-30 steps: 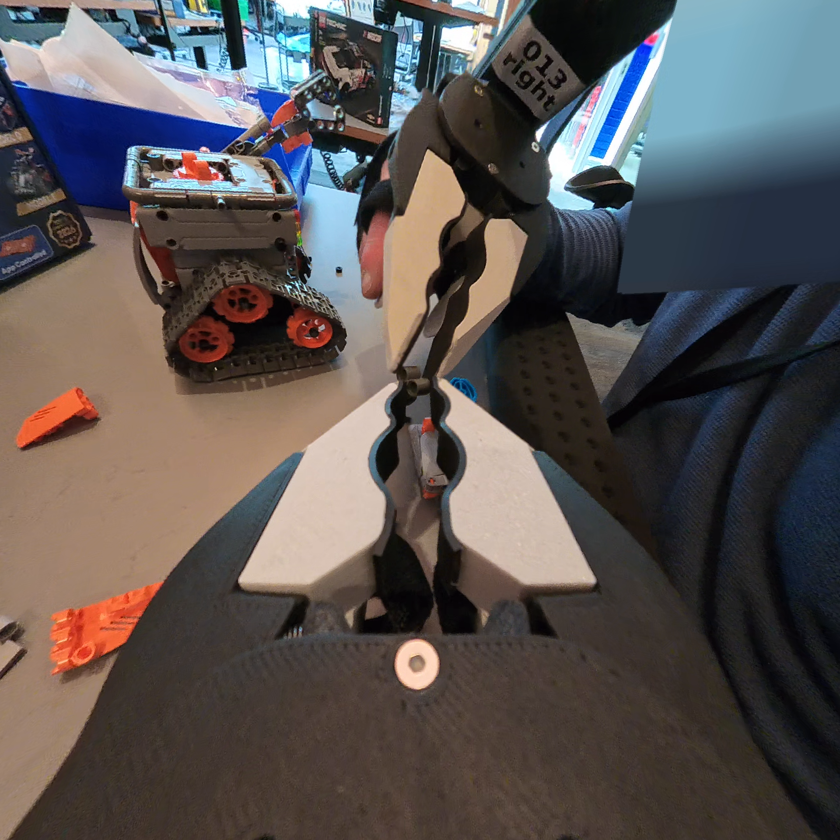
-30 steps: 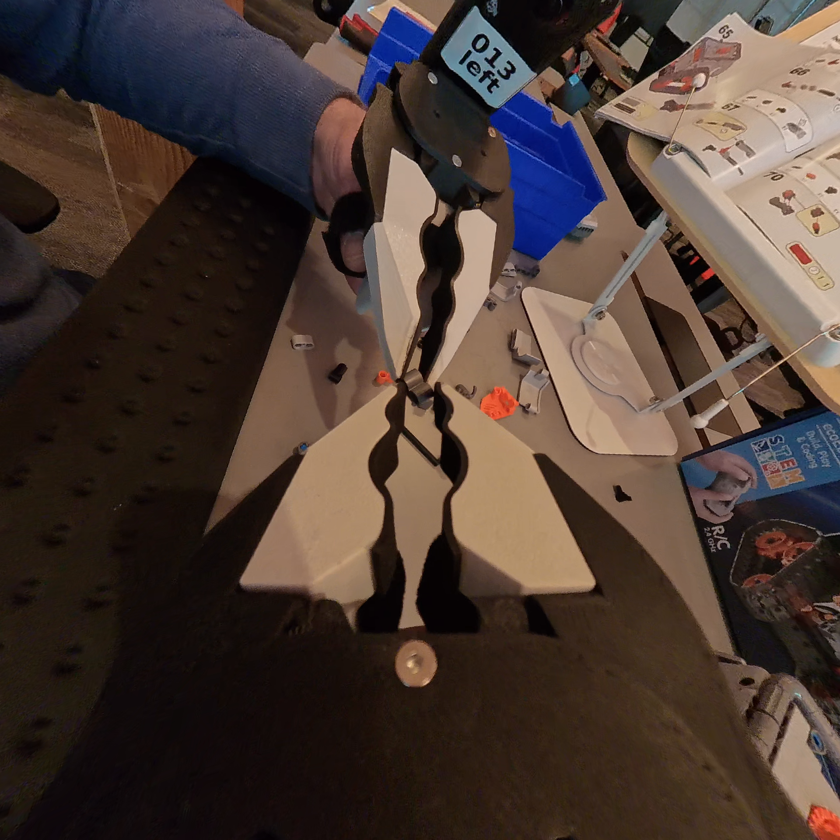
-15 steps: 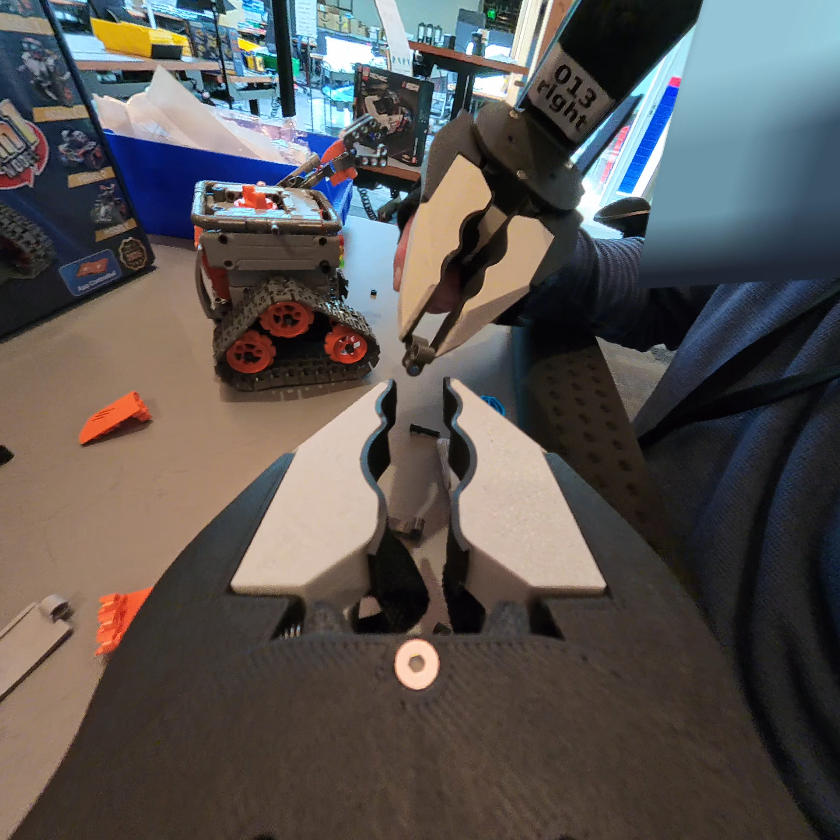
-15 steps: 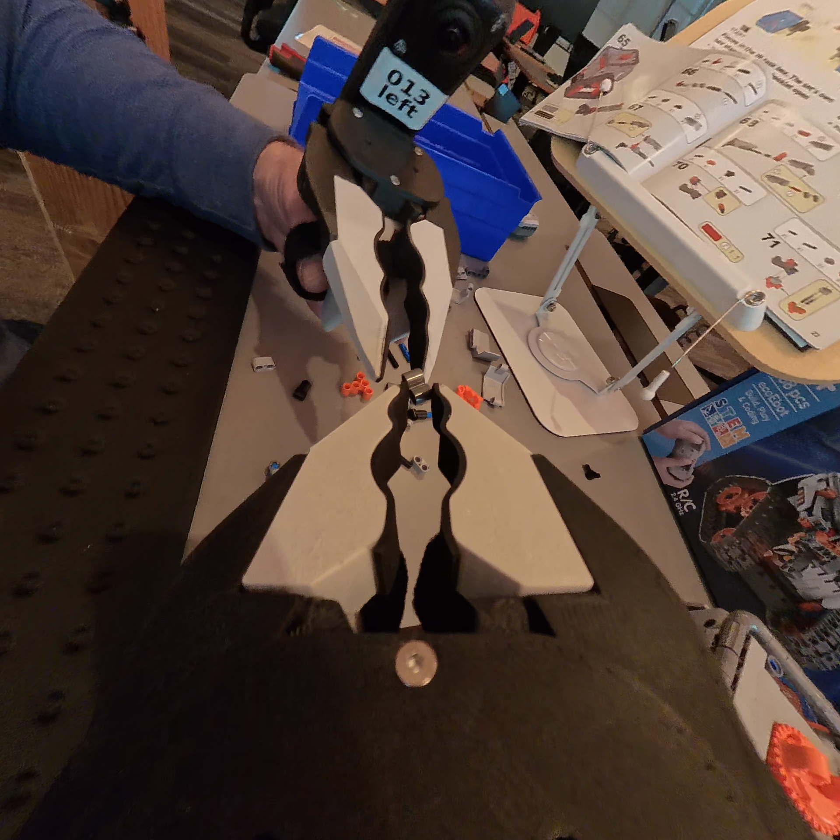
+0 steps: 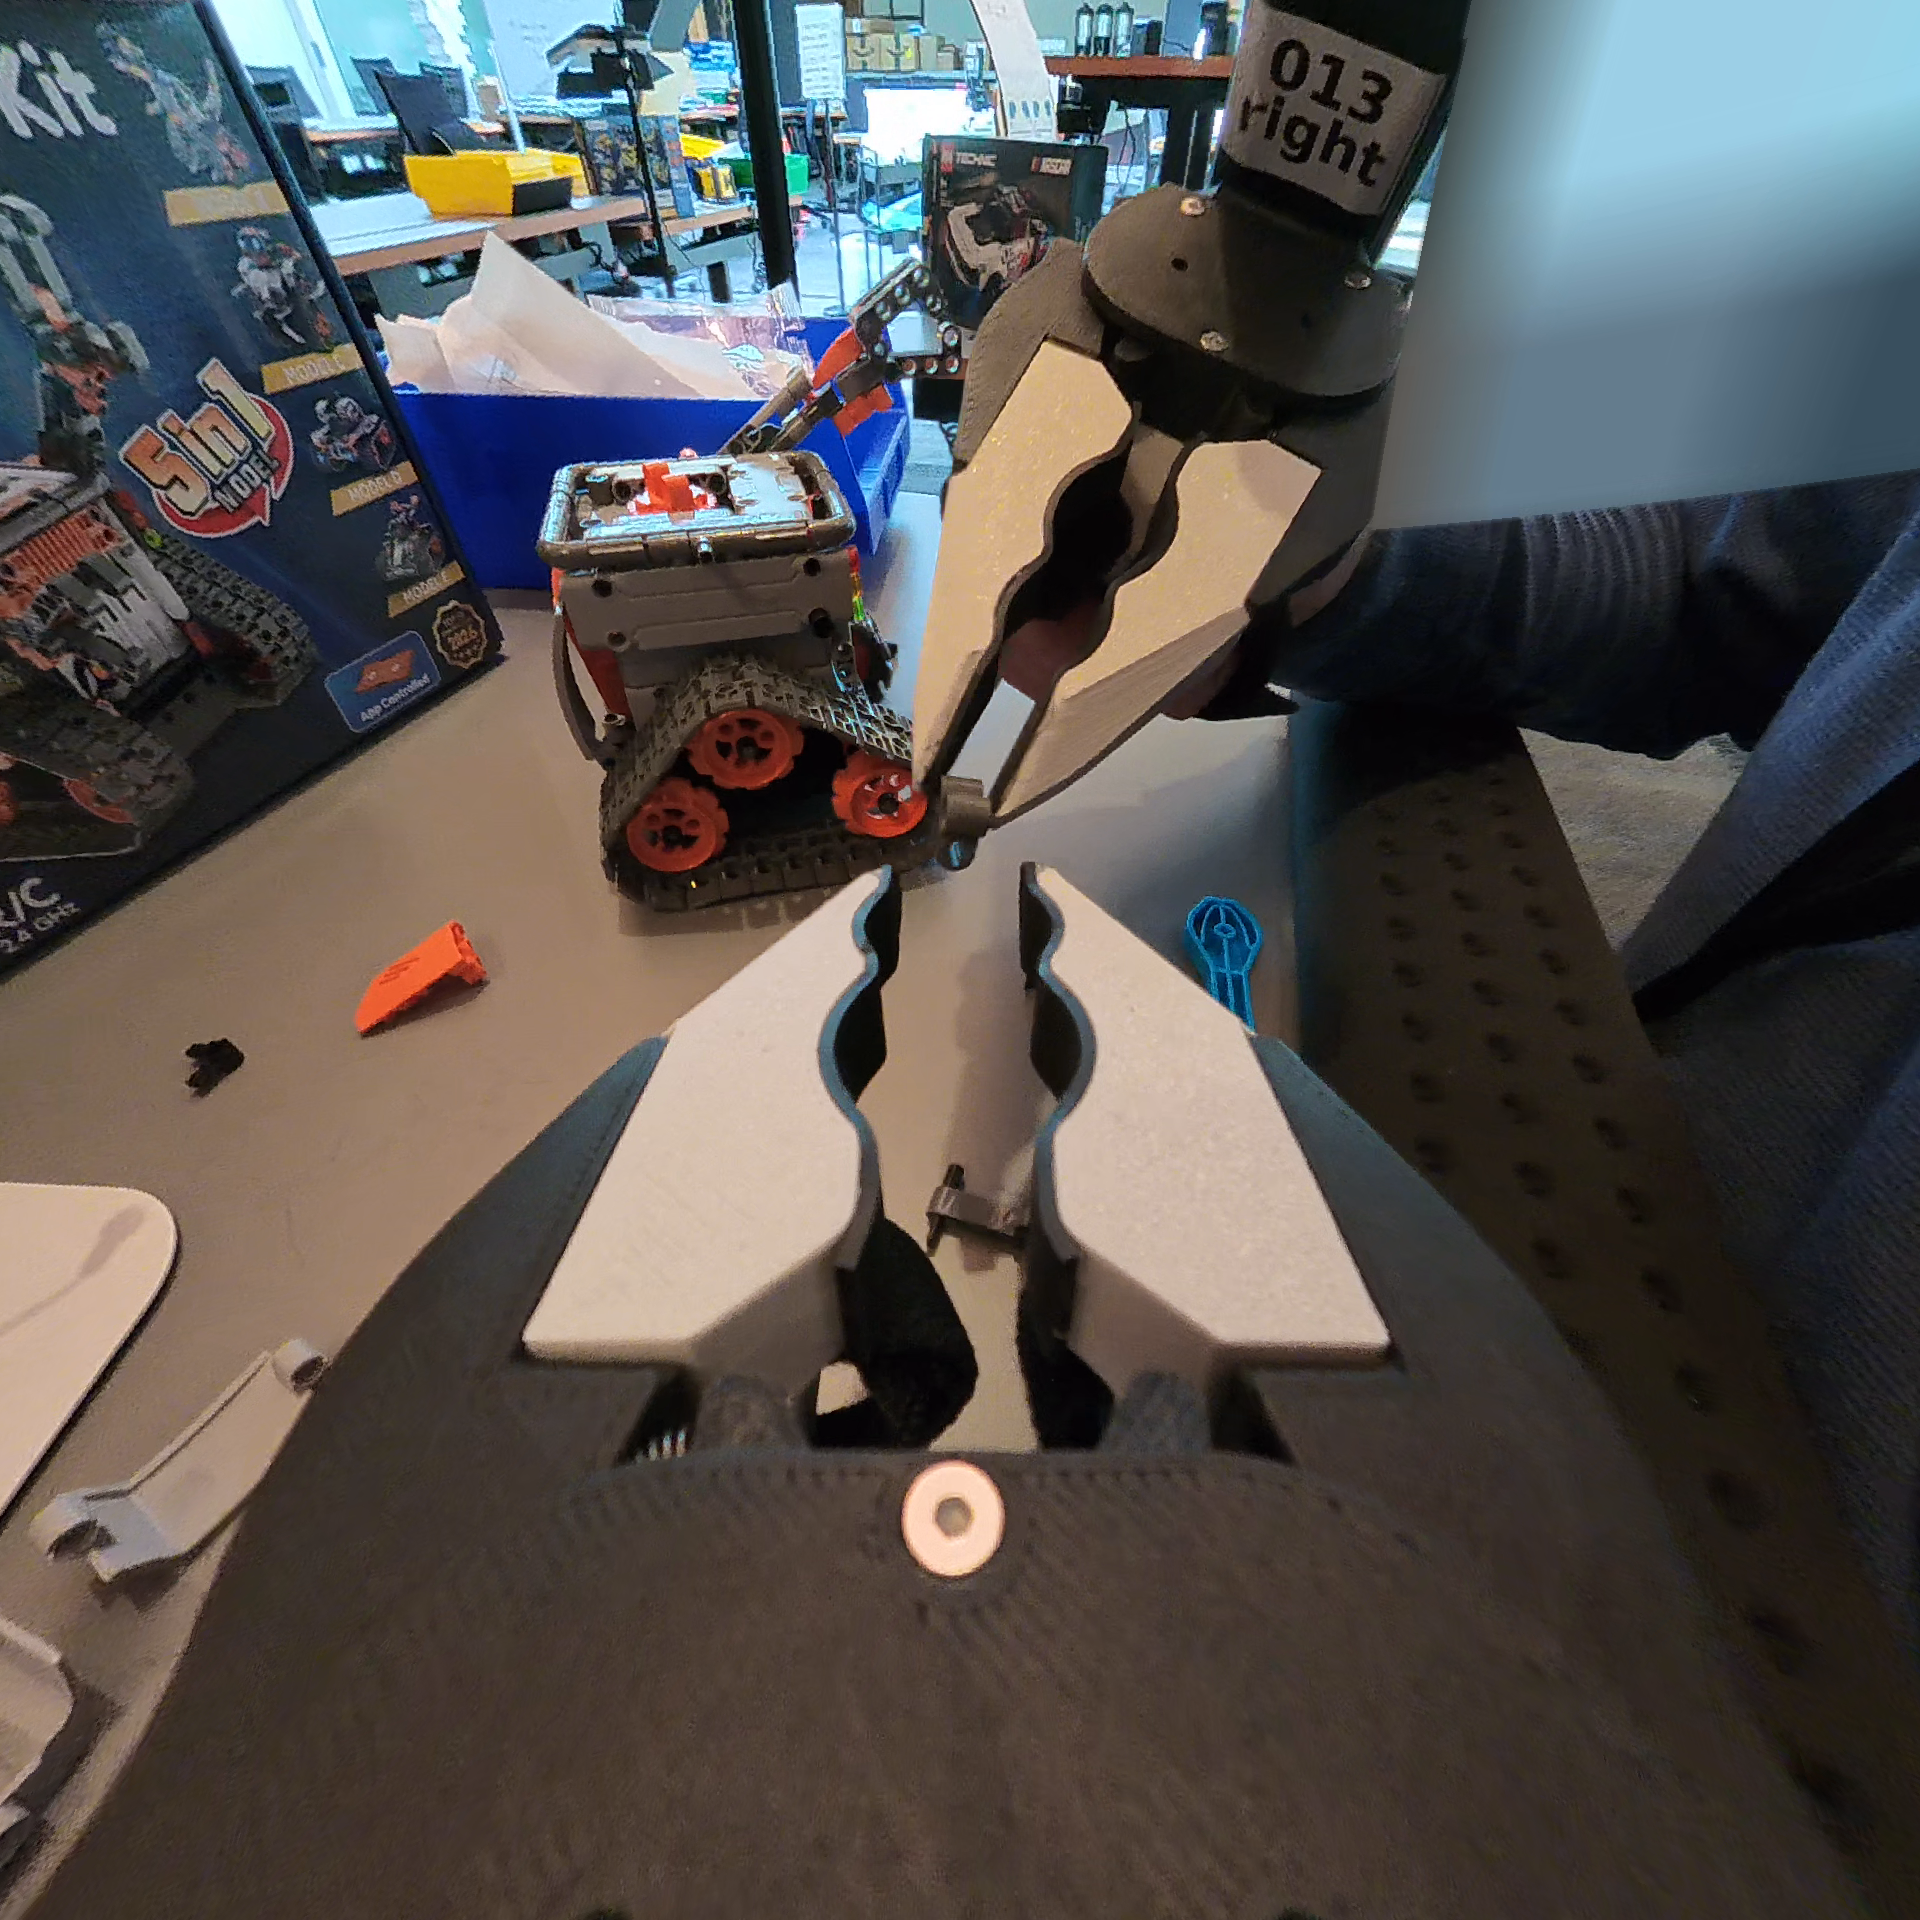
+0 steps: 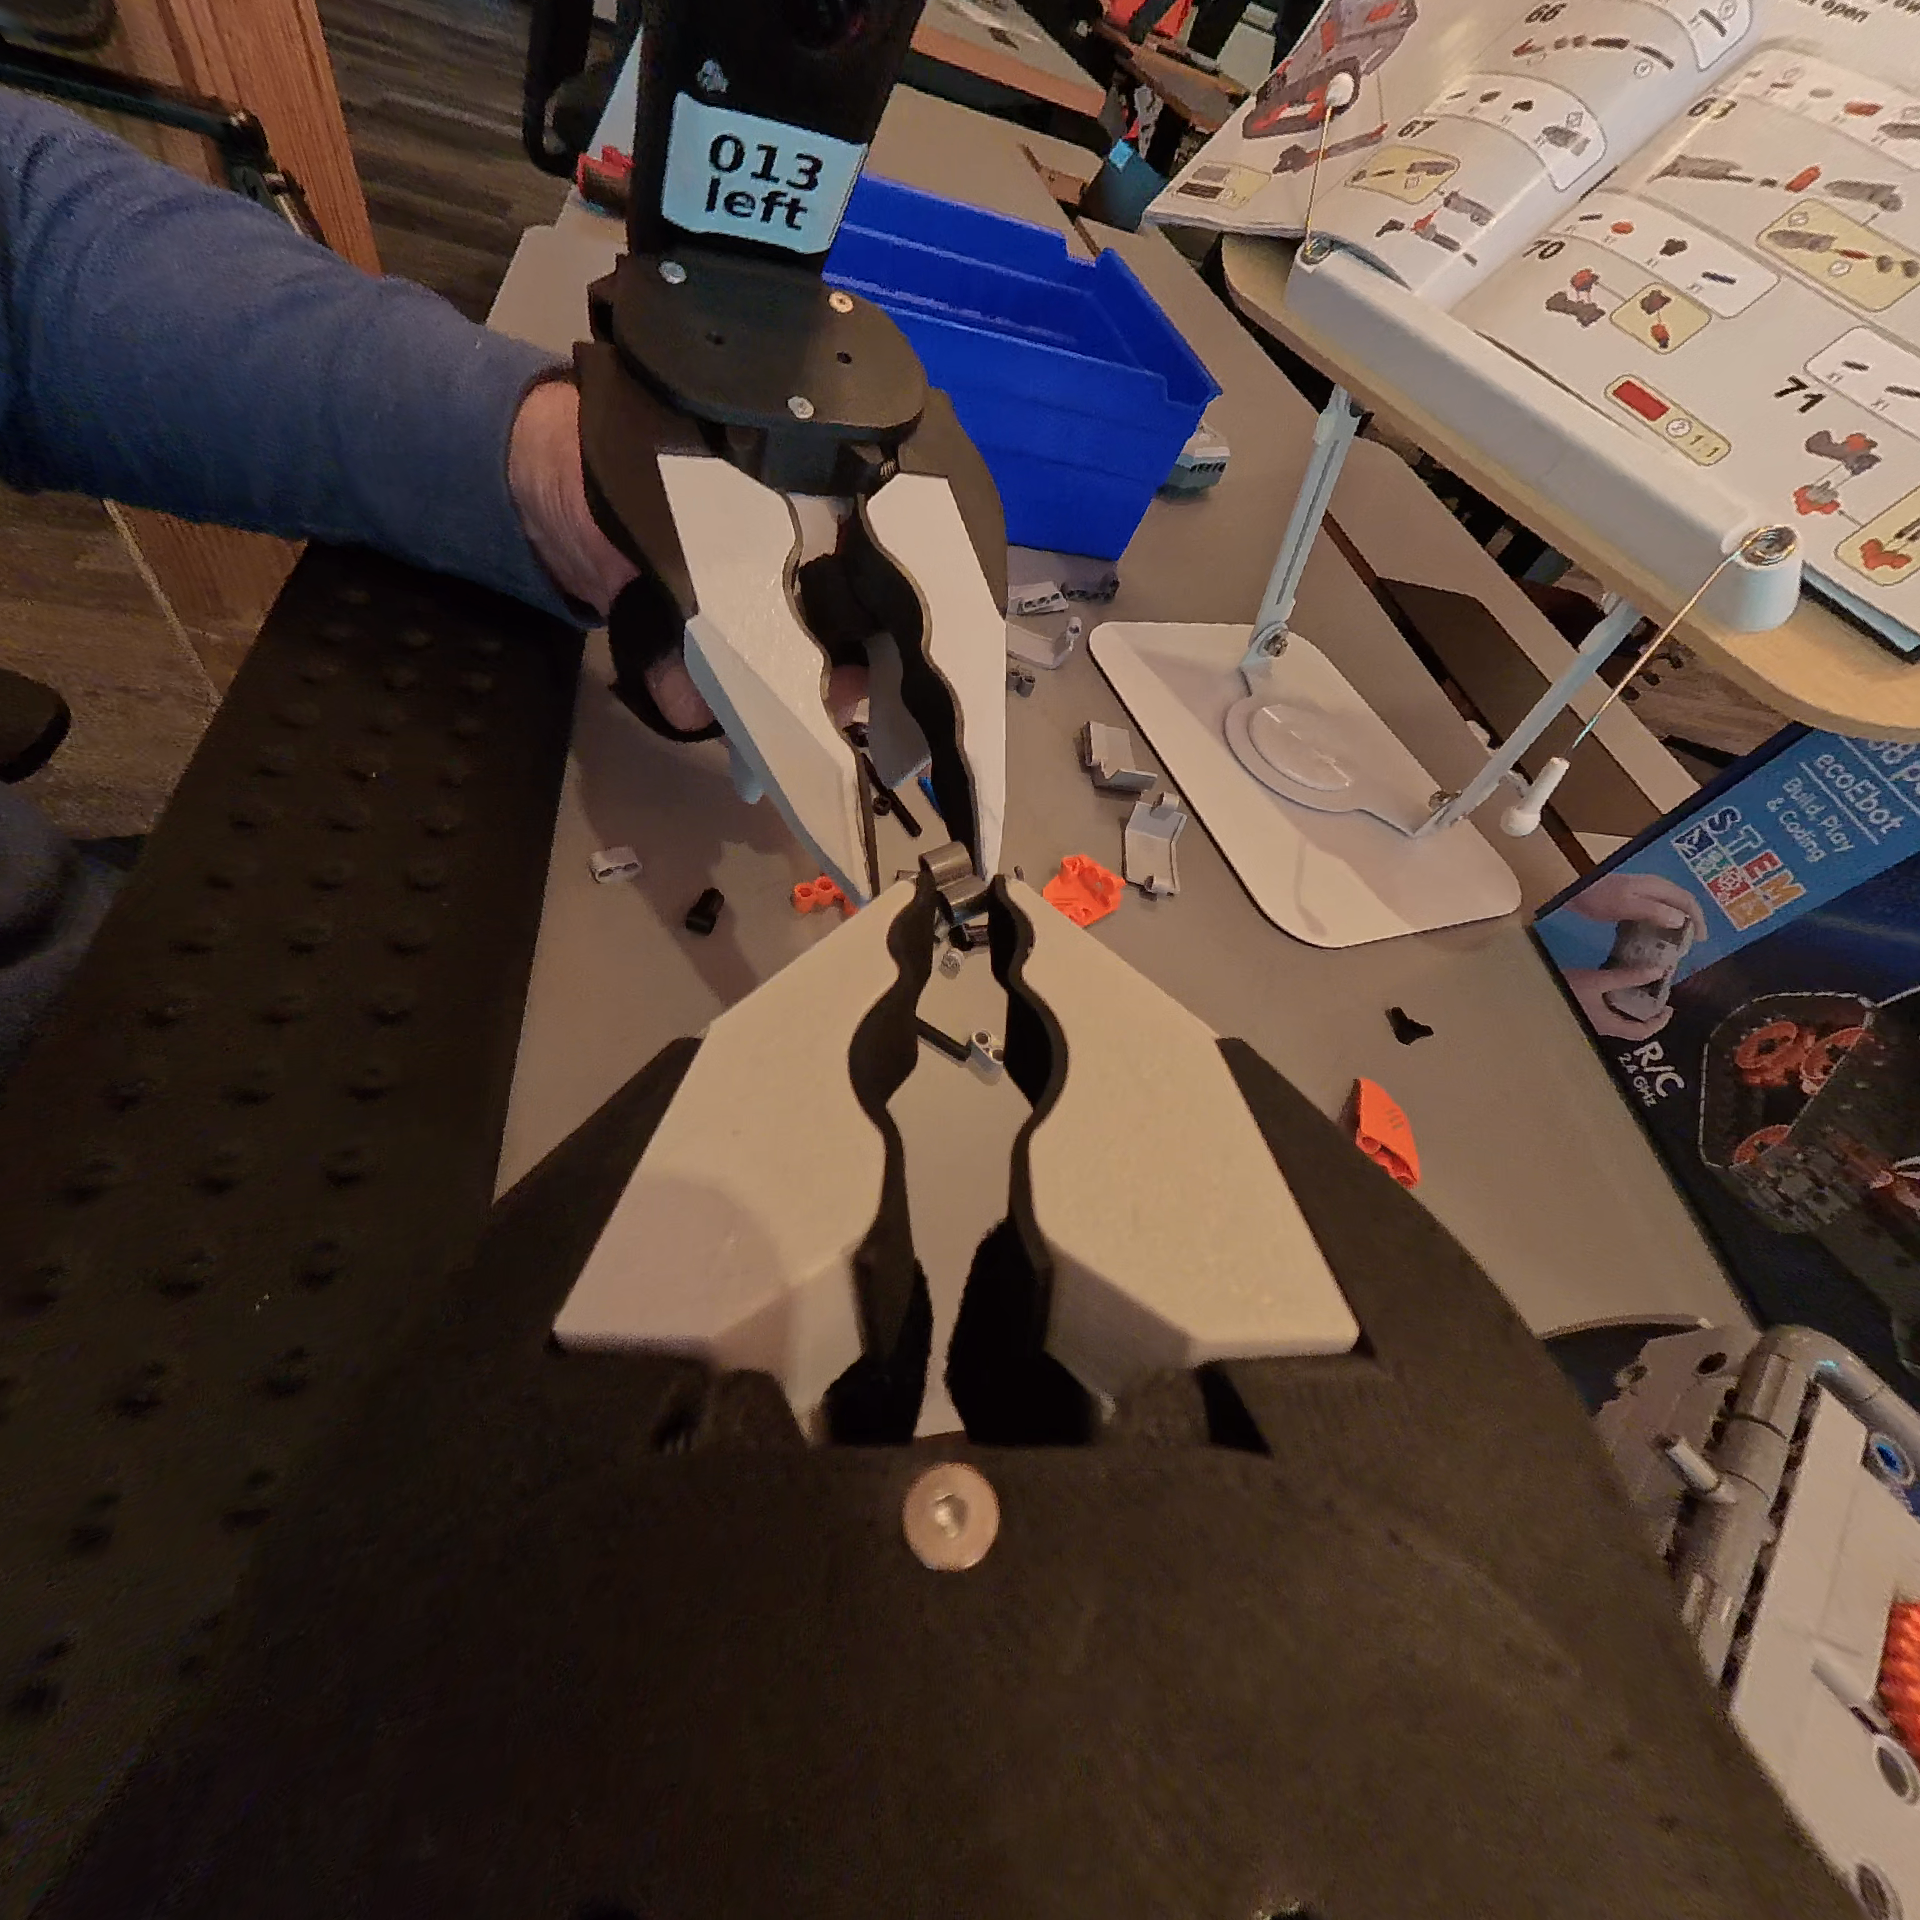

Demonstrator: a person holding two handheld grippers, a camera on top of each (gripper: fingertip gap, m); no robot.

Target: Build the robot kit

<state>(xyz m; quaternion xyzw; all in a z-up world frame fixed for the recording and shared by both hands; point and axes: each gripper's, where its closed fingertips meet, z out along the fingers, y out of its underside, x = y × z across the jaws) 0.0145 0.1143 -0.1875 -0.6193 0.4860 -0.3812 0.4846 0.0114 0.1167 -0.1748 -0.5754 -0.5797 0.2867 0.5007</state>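
Observation:
My right gripper [image 6: 961, 894] is shut on a small dark grey connector piece [image 6: 951, 871], pinched at the very fingertips. The left wrist view shows the same piece [image 5: 961, 805] held in the right gripper's tips, just in front of a grey and orange tracked model vehicle [image 5: 727, 665]. My left gripper [image 5: 956, 883] is open and empty, its tips just below and short of the held piece. In the right wrist view its white fingers [image 6: 769, 665] stand apart, pointing at my right gripper's tips. A small grey part [image 5: 977, 1205] lies on the table between the left fingers.
An orange wedge [image 5: 416, 977], a blue tool [image 5: 1221, 945], a grey beam [image 5: 177, 1465] and several small loose parts [image 6: 1081, 888] lie on the grey table. A blue bin [image 6: 1029, 384], a kit box [image 5: 187, 499] and a booklet stand [image 6: 1299, 769] stand around. Both grippers' tips are close together, under 4 cm apart.
My left gripper opened, let go of the grey connector and drew back a little. My right gripper kept hold of it and lifted it toward the tracked vehicle.

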